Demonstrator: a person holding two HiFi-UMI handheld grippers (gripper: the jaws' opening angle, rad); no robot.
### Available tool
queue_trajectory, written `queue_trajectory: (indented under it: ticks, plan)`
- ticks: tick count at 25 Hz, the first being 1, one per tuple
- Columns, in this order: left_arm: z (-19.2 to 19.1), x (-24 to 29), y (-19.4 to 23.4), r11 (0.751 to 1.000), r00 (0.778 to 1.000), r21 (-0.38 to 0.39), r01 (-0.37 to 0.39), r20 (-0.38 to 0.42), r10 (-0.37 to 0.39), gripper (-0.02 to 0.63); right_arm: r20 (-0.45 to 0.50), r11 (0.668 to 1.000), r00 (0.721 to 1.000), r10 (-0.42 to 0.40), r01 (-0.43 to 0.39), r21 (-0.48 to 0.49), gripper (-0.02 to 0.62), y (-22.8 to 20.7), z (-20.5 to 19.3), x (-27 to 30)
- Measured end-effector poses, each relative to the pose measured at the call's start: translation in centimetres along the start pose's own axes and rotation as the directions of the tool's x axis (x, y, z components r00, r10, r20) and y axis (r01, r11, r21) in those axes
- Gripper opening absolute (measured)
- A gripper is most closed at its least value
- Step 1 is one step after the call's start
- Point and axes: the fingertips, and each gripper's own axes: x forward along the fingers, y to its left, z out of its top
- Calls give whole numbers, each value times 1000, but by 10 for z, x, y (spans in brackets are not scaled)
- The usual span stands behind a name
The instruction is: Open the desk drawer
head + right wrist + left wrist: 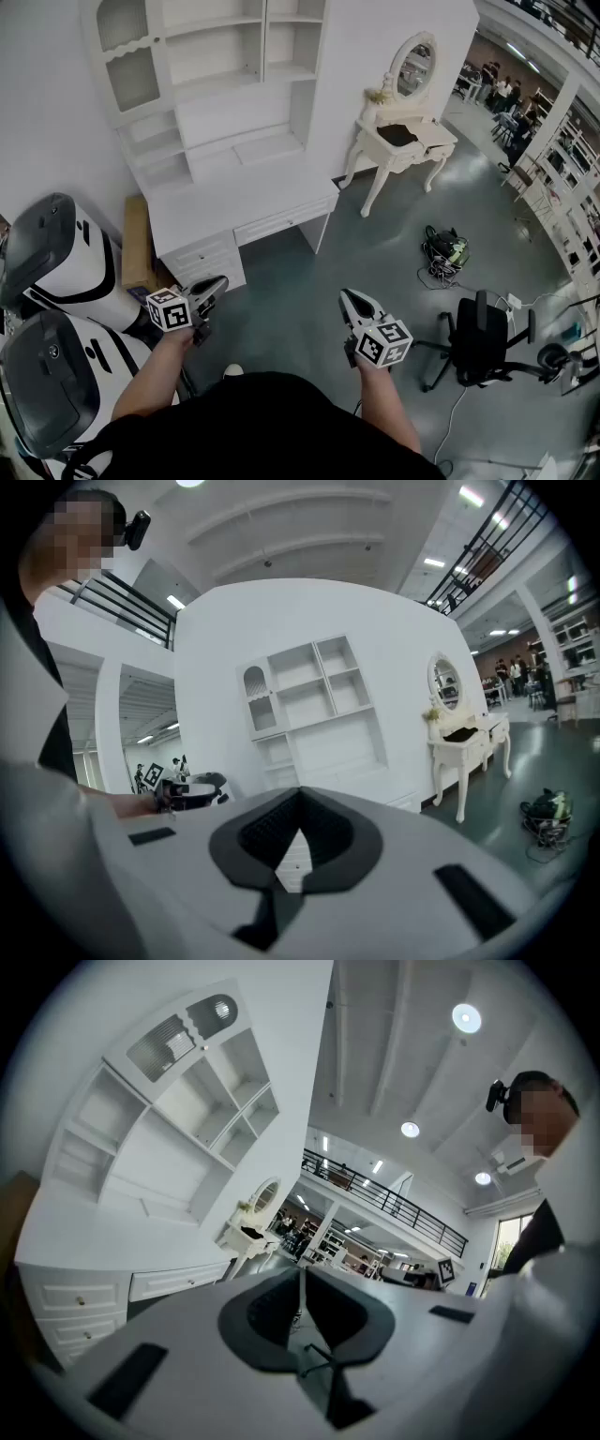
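Note:
The white desk (239, 199) with its shelf unit stands against the wall ahead of me. Under its top is a wide, closed drawer (281, 223), with a stack of closed small drawers (202, 260) to its left. My left gripper (217, 281) hovers just in front of the small drawers, touching nothing, jaws shut and empty. In the left gripper view (302, 1274) the wide drawer (176, 1282) lies off to the left. My right gripper (349, 295) hangs over the floor, apart from the desk, shut and empty. The right gripper view (300, 799) faces the desk (319, 747).
A white vanity table (403, 141) with an oval mirror stands right of the desk. A black office chair (483, 342) and a cable bundle (445, 248) are on the floor at right. Two white-and-black machines (56, 272) and a cardboard box (138, 244) crowd the left.

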Motion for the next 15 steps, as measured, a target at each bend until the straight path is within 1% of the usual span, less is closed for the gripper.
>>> queue_trajectory:
  ticks: [3,6,8,15]
  plan:
    - [6,-3,-7,1000,1000,23,-7,19,6,28,-14,1000,1000,-20,20,3,2,-7,-6,-10]
    - [15,1,-13,997,1000,73,-17,25,15,28,-16,999,999,-37,37,4,2,-16,-8,-15]
    - [17,2,-16,995,1000,99,-26,20,24,28,-20,999,999,-40,40,6,2,-18,-11,-14]
    - [9,-2,-16,990,999,137,-38,-20,41,28,-18,999,999,-39,39,9,2,-19,-14,-5]
